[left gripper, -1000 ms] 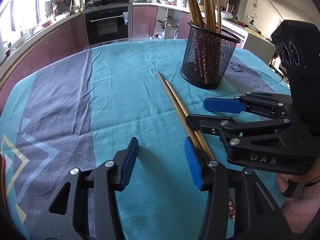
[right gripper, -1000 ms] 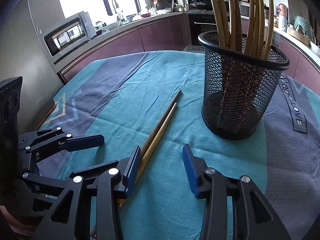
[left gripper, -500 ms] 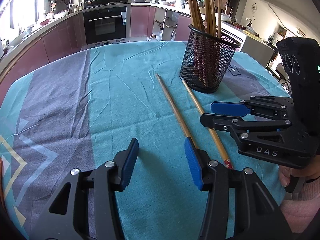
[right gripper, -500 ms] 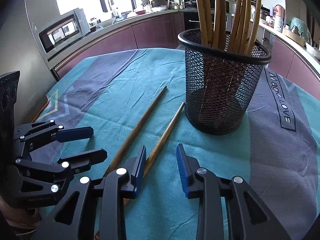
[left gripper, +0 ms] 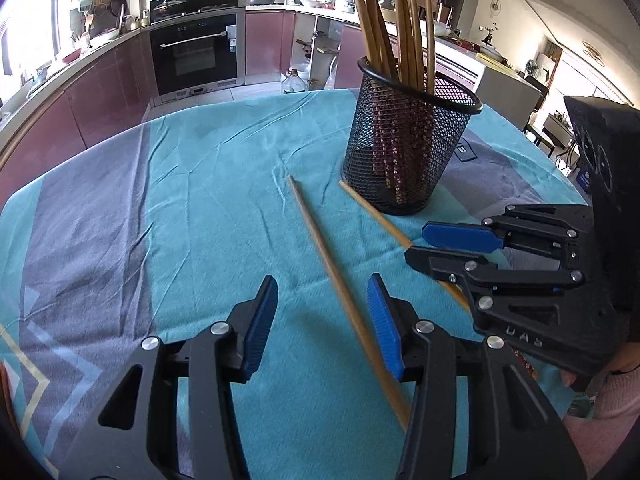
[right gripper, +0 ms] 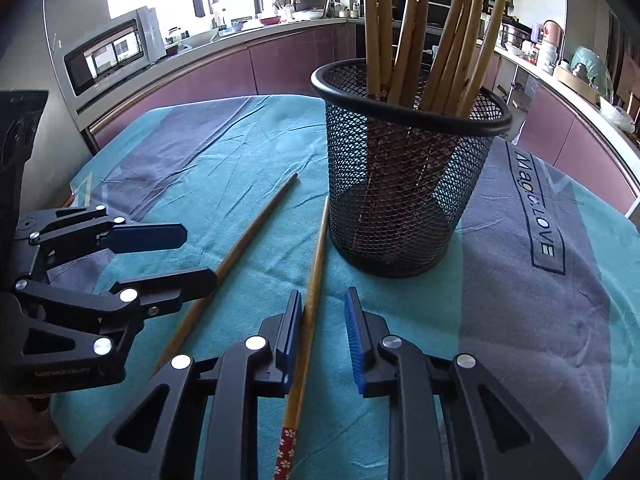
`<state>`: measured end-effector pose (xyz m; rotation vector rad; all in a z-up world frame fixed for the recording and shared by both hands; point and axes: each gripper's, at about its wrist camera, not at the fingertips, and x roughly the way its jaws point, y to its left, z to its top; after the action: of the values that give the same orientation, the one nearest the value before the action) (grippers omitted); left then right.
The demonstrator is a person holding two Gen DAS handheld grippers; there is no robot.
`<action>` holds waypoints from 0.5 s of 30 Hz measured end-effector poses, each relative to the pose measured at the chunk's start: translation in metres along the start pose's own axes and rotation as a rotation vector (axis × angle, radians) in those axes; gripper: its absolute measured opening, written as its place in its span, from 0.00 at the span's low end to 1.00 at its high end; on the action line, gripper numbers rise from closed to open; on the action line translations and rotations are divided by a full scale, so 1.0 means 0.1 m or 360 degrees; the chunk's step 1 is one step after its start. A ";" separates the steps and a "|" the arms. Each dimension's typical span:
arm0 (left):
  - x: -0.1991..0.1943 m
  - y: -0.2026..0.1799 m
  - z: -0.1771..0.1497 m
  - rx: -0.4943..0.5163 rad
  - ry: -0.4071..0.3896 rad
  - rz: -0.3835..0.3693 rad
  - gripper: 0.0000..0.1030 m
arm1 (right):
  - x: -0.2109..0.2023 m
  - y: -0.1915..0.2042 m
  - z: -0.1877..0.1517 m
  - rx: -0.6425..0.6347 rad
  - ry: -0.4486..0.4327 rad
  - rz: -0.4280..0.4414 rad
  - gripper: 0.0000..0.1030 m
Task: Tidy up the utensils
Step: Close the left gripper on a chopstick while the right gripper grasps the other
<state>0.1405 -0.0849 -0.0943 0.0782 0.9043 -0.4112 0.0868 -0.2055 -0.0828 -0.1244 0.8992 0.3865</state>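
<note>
Two wooden chopsticks lie apart on the teal tablecloth. One chopstick [left gripper: 340,280] runs between my left gripper's [left gripper: 322,322] open jaws, near the right pad. The other chopstick [right gripper: 310,308], with a red floral end, lies between my right gripper's [right gripper: 322,340] open jaws, against the left pad; its tip touches the black mesh holder [right gripper: 404,184]. The holder [left gripper: 404,148] stands upright with several chopsticks in it. My right gripper also shows in the left wrist view [left gripper: 444,248], my left gripper in the right wrist view [right gripper: 196,256].
The tablecloth [left gripper: 180,208] has grey stripes and wrinkles. Kitchen counters and an oven [left gripper: 196,56] lie beyond the table's far edge. A microwave [right gripper: 116,52] stands on the counter at left.
The two chopsticks, side by side a second ago, have spread apart. Both grippers have moved forward over one chopstick each. The right jaws have narrowed a little.
</note>
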 end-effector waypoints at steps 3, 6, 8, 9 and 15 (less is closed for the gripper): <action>0.10 -0.02 0.08 -0.0001 0.0033 0.0000 0.39 | 0.00 -0.02 0.00 0.0005 -0.0003 0.0004 0.16; 0.19 -0.03 0.13 0.0003 0.0054 0.0004 0.35 | -0.01 -0.04 -0.01 0.0008 -0.0005 0.0007 0.15; 0.22 -0.04 0.15 0.0007 0.0058 0.0010 0.35 | -0.01 -0.05 -0.01 0.0004 -0.0006 0.0005 0.15; 0.24 -0.04 0.16 0.0006 0.0060 0.0016 0.34 | 0.00 -0.04 0.00 0.0002 -0.0008 0.0004 0.15; 0.32 -0.05 0.23 -0.0007 0.0056 0.0068 0.21 | 0.04 -0.01 0.05 -0.0022 -0.0017 -0.0004 0.15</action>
<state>0.1729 -0.1051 -0.1048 0.1005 0.9365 -0.3689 0.0927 -0.2036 -0.0831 -0.1359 0.8862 0.3909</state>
